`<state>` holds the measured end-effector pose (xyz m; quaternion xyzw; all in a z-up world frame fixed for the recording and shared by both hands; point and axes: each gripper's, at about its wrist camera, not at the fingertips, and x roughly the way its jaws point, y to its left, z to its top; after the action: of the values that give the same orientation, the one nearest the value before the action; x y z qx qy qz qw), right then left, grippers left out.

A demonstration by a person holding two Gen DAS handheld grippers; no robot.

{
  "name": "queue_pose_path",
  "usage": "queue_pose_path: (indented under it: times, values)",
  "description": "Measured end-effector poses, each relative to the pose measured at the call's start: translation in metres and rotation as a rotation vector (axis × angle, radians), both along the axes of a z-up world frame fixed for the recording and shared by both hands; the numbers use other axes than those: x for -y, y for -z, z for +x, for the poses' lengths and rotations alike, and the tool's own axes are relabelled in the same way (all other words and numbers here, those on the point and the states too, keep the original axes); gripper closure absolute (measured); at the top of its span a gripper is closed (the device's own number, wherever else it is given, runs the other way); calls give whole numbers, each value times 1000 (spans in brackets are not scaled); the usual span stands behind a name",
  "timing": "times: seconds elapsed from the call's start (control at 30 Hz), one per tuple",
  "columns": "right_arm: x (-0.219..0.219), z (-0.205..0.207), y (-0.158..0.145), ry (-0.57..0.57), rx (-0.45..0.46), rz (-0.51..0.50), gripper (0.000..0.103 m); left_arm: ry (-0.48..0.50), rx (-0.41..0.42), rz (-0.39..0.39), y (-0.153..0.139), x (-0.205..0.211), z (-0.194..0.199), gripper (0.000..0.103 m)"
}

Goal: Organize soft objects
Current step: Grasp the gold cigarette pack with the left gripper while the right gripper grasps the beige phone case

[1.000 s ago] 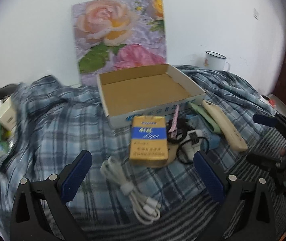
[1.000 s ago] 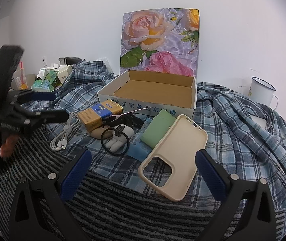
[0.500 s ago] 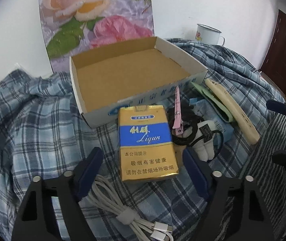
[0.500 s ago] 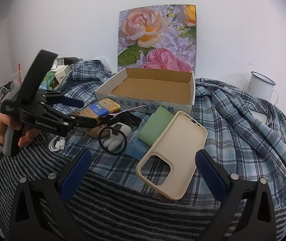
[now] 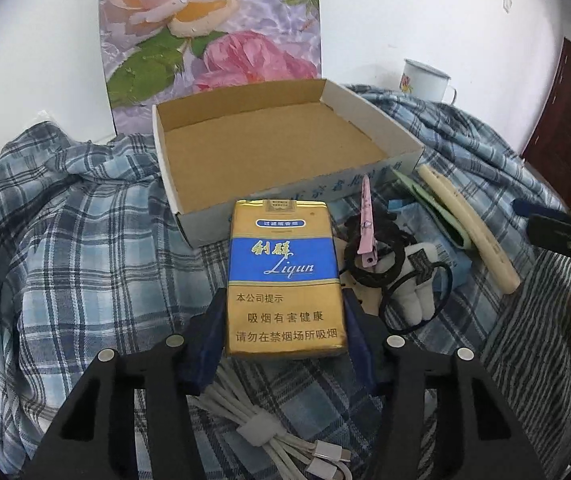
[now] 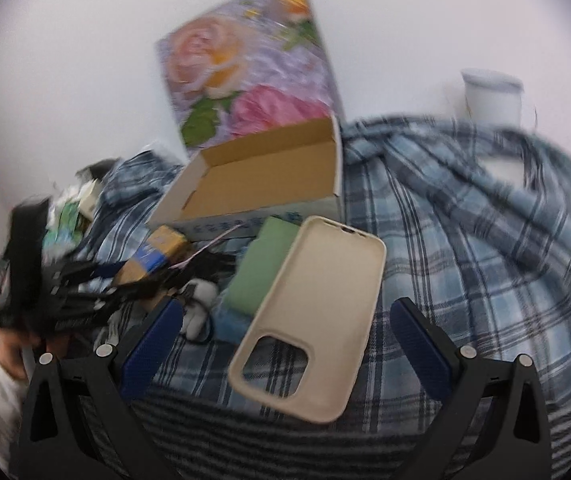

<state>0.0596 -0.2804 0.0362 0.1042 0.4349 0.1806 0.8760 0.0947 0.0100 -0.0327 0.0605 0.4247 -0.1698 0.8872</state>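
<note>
A gold and blue cigarette pack (image 5: 283,276) lies on the plaid cloth (image 5: 85,240) in front of an empty cardboard box (image 5: 165,168). My left gripper (image 5: 283,308) is closing on the pack's lower half, and its blue pads touch both long sides. In the blurred right wrist view the pack (image 6: 157,252) sits left of centre with the left gripper (image 6: 97,280) on it. My right gripper (image 6: 285,328) hangs open over a beige phone case (image 6: 317,300) with nothing between its fingers. A green case (image 6: 261,268) lies beside the beige one.
A pink hair clip (image 5: 367,232), black hair ties with a white plush (image 5: 413,280) and a coiled white cable (image 5: 253,420) lie around the pack. A floral board (image 5: 213,28) leans on the wall behind the box. An enamel mug (image 5: 425,80) stands far right.
My left gripper moved forward and down to the cigarette pack and narrowed from wide open until its pads met the pack's sides. The right gripper rolled and shifted, which blurs its view.
</note>
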Motion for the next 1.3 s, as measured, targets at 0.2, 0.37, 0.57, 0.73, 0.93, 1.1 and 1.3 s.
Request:
queue_pose_path:
  times: [0.2,0.37,0.57,0.73,0.93,1.1,1.3]
  values:
    - [-1,22,24,11,-104,-4,12,-14,29,-36,-5,-6,-5,47]
    - [-6,29,35,12,-142,-45,12,6,37,-36,-6,-4,-8,47]
    - [-7,31,36,0,-136,-43,24,5,35,-45,-6,-4,-10,47]
    - [-6,26,29,-5,-97,-32,27,2,47,-39,-7,-4,-10,48]
    - [-8,16,11,-36,-15,-4,33,-26,103,-19,-18,-5,-18,48]
    - [-7,20,22,-58,-68,-11,84,-34,124,-18,-23,-5,-23,48]
    - [-6,16,16,-29,-51,40,14,-41,119,-36,-24,-7,-23,48]
